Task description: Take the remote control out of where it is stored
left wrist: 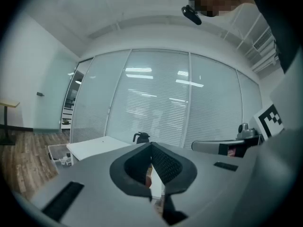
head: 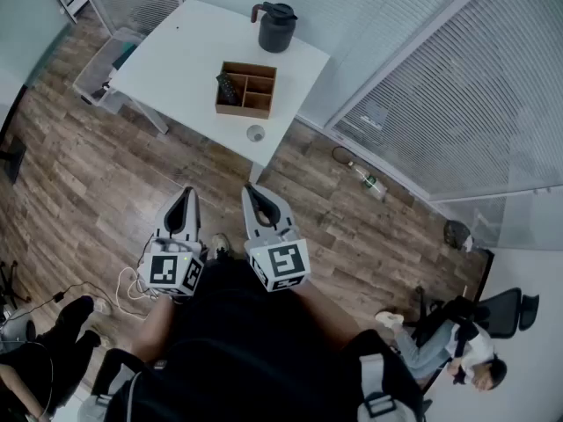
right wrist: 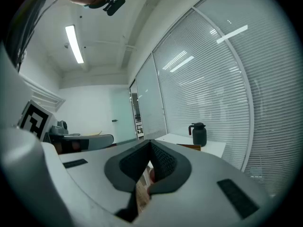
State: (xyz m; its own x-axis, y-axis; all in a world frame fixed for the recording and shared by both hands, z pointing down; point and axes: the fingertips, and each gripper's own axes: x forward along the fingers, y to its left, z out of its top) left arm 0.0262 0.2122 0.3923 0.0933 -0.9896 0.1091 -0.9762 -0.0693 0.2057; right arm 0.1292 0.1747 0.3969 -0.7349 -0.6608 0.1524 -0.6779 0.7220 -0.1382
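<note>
Though the left hand-held gripper [head: 185,193] and right hand-held gripper [head: 252,191] are closed, only the head view shows the remote control [head: 227,87].

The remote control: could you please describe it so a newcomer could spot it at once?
Find the white table by the blinds, then the wooden box on it, between a black jug and a small glass. The remote control is the dark bar in the box's left compartment; the other compartments look empty.
</note>
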